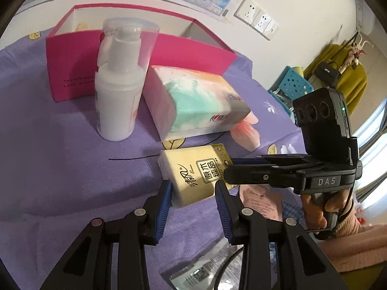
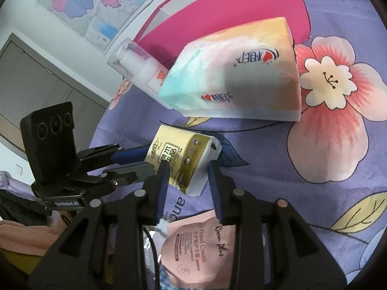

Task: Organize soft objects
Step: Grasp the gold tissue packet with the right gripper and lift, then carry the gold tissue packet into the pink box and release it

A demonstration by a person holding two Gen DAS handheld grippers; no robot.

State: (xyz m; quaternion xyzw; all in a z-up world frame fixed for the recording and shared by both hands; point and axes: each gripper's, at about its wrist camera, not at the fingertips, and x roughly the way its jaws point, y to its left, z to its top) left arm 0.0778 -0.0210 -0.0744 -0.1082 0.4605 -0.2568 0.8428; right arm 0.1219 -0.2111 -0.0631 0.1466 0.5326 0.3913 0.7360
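Both grippers clamp the same small yellow tissue pack (image 1: 193,171). The left gripper (image 1: 193,191) pinches its near end between blue pads, and the right gripper (image 2: 187,176) bites the opposite end, its jaws pressed on the pack's torn white corner. Just under the right gripper lies a pink hand cream sachet (image 2: 193,246) on the purple floral cloth (image 2: 326,169).

Just beyond the pack rests the large pastel tissue pack (image 1: 196,101), tilted against the pink box (image 1: 72,65). Left of it, ahead of the left gripper, stands a white pump bottle (image 1: 118,91).

With two grips on one soft pack, uneven pulling could tear the wrapper or slip an end free. A forward swing toward the box could tip the bottle.
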